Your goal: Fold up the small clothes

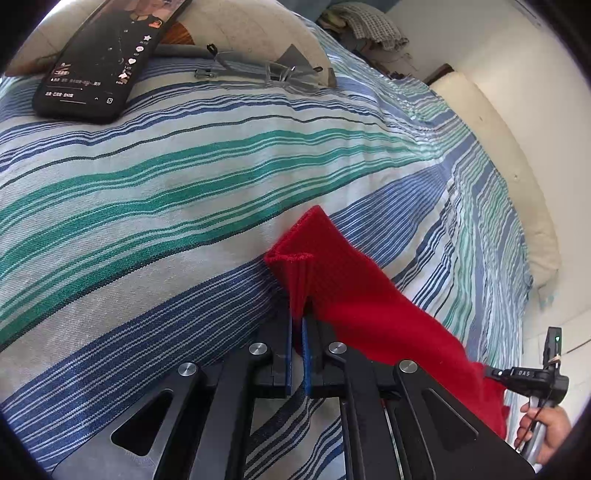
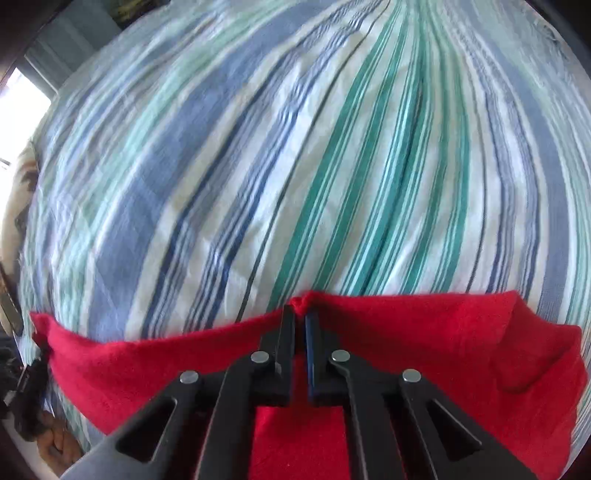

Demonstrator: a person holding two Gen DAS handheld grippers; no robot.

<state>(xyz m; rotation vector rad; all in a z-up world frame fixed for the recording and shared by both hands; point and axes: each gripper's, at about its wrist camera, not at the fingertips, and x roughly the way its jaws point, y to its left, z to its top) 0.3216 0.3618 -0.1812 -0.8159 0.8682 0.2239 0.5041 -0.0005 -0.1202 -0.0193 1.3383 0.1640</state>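
1. On the far left, a phone (image 1: 107,55) lies on the striped bedsheet (image 1: 184,177), well apart from your work; beyond it a clothes hanger (image 1: 266,72) rests near a pillow (image 1: 258,26).
2. Your left hand-held gripper (image 1: 297,314) is clenched on a bunched corner of the red cloth (image 1: 354,295), holding that corner up from the bed.
3. The cloth stretches to the right, so it hangs between both grips, probably to spread it flat before folding.
4. Your right hand-held gripper (image 2: 300,314) is clenched on the cloth's (image 2: 424,332) upper edge; the view is blurred.
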